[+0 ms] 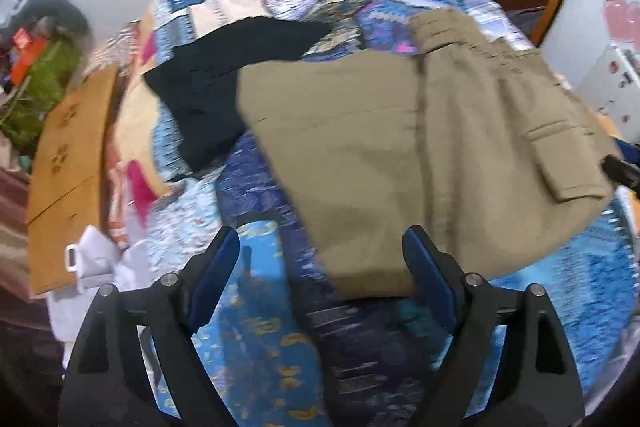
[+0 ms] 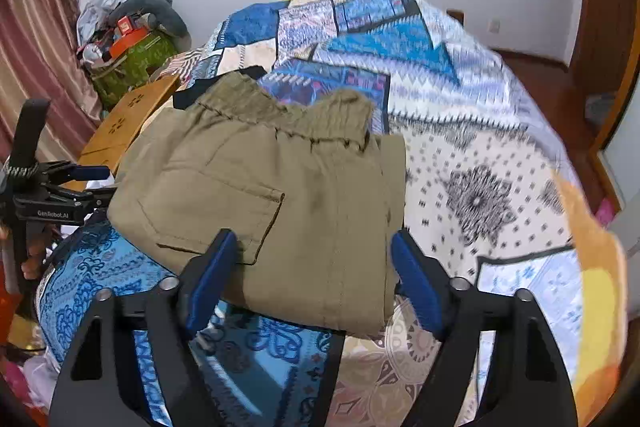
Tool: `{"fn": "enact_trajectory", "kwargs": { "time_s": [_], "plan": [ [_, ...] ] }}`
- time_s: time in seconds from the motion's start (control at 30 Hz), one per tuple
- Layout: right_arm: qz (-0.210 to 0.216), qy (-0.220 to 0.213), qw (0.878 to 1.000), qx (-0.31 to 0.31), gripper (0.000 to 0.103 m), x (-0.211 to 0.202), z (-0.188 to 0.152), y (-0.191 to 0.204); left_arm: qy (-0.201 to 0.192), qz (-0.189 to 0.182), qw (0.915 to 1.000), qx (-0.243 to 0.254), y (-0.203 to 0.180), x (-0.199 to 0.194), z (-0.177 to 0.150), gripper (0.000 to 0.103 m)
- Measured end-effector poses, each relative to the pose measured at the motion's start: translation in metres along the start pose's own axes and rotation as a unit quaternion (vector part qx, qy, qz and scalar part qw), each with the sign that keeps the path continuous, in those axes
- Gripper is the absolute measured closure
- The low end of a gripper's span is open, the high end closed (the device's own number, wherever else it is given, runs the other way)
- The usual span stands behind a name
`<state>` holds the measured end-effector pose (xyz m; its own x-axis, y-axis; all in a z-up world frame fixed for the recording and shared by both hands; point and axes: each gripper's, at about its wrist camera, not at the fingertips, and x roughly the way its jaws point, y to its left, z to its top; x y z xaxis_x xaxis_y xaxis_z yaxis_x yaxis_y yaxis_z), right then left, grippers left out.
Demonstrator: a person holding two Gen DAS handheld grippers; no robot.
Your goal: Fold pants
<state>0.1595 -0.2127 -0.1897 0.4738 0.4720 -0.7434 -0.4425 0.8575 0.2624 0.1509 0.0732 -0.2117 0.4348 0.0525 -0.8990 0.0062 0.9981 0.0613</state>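
Khaki pants [image 2: 280,203] lie on bed [image 2: 500,147], folded into compact rectangle, waistband at far edge, pocket flap up. Fold looks finished or nearly; perhaps only tidying left. Left gripper [image 1: 320,263] spread, empty, at near edge. Right gripper [image 2: 314,267] spread, empty, over bundle. Black garment [image 1: 224,75] beside pants, unfolded.

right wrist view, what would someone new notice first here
The folded khaki pants lie mid-bed, waistband away from the camera and a flap pocket on top. Under them spreads a loud blue patchwork quilt. The open right gripper hangs over the pants' near edge, and the left gripper shows at the far left, also open.
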Motion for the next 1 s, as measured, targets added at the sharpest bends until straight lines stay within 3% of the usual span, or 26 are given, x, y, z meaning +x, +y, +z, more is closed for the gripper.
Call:
{"fn": "enact_trajectory", "kwargs": {
  "time_s": [0.13, 0.3, 0.53, 0.6, 0.77, 0.9, 1.0],
  "plan": [
    [0.006, -0.003, 1.0, 0.007, 0.035, -0.003, -0.004, -0.003, 0.007, 0.04, 0.9991, -0.01, 0.023, 0.003, -0.01, 0.018],
    [0.001, 0.0, 1.0, 0.006, 0.04, -0.012, -0.007, -0.007, 0.007, 0.061, 0.9977, -0.027, 0.051, -0.006, -0.022, 0.019],
    [0.002, -0.025, 1.0, 0.002, 0.057, -0.025, 0.015, -0.013, -0.073, 0.015, 0.9969, -0.026, 0.042, -0.049, 0.014, 0.02],
    [0.012, -0.033, 0.999, -0.005, 0.062, -0.024, 0.025, -0.009, -0.096, -0.016, 0.9951, -0.014, 0.026, -0.056, 0.032, 0.026],
    [0.027, -0.03, 0.998, -0.043, 0.071, -0.005, 0.045, 0.01, -0.092, -0.095, 0.9908, 0.029, -0.024, -0.04, 0.073, 0.073],
    [0.036, 0.002, 0.998, -0.056, 0.074, 0.026, 0.048, 0.015, -0.056, -0.113, 0.9894, 0.071, -0.059, 0.0, 0.084, 0.077],
    [0.033, 0.031, 0.997, -0.055, 0.075, 0.047, 0.039, 0.008, -0.032, -0.08, 0.9925, 0.087, -0.071, 0.029, 0.081, 0.076]
  ]
}}
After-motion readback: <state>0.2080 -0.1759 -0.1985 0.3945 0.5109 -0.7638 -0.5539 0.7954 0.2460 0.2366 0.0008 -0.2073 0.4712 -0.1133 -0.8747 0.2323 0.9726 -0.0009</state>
